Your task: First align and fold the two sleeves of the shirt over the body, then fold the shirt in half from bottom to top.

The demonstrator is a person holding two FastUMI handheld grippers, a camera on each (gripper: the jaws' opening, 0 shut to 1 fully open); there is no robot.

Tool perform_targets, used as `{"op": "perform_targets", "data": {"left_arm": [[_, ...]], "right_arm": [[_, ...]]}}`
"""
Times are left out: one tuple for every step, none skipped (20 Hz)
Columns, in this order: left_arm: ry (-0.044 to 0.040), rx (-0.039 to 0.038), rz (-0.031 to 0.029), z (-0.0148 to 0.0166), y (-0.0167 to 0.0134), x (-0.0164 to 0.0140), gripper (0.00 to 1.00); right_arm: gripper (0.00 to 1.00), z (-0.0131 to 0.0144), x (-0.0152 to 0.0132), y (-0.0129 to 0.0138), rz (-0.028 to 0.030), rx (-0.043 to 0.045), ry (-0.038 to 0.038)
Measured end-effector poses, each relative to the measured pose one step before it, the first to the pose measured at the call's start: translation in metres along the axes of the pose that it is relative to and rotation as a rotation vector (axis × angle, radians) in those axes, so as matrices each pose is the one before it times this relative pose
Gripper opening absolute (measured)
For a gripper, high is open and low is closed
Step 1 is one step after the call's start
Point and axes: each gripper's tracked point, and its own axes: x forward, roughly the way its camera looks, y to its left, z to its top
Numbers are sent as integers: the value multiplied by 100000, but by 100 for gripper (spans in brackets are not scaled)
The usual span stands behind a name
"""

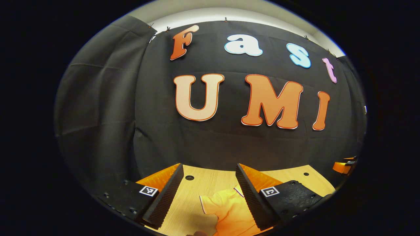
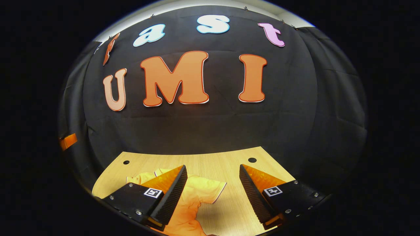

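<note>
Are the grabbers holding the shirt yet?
No. Both the left gripper and the right gripper are open above the shirt, holding nothing.

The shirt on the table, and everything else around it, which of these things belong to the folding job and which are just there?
Job: shirt; left gripper, open; right gripper, open.

Just there: wooden table, its holes, black cloth wall.

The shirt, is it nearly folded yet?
Not yet. The shirt lies flat on the table with a sleeve spread out, so nothing looks folded. Both the left gripper and right gripper hover open above it, holding nothing. Both sleeve folds and the bottom-to-top fold are left.
</note>
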Motion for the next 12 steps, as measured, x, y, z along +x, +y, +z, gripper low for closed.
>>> {"op": "perform_targets", "data": {"left_arm": [[62, 347, 108, -100, 125, -20, 98], [130, 334, 173, -59, 93, 0, 98], [80, 108, 73, -59, 8, 172, 98], [155, -181, -54, 103, 9, -1, 98], [120, -292, -9, -98, 80, 21, 98], [-237, -176, 85, 125, 17, 191, 98], [-154, 126, 110, -39, 37, 50, 98], [-61, 310, 69, 129, -51, 99, 98], [6, 239, 80, -17, 205, -8, 98], [196, 74, -126, 31, -15, 164, 97], [320, -335, -44, -204, 98, 43, 97], [218, -502, -228, -75, 36, 59, 98]], "right_arm": [[97, -155, 29, -66, -208, -127, 303], [97, -61, 145, -24, -387, -243, 475], [96, -129, 46, -46, -430, -192, 483], [96, -42, 111, -63, -309, -76, 279], [97, -123, 166, -2, -326, -112, 484], [96, -135, 108, 63, -220, -54, 597], [96, -92, 204, 39, -196, -118, 568], [96, -34, 197, -78, -761, -365, 638], [96, -98, 220, -82, -925, -909, 217], [96, 1, 216, 30, -245, -907, 223], [96, -30, 259, 198, 180, -419, 590], [96, -31, 331, 295, 412, 19, 760]]}}
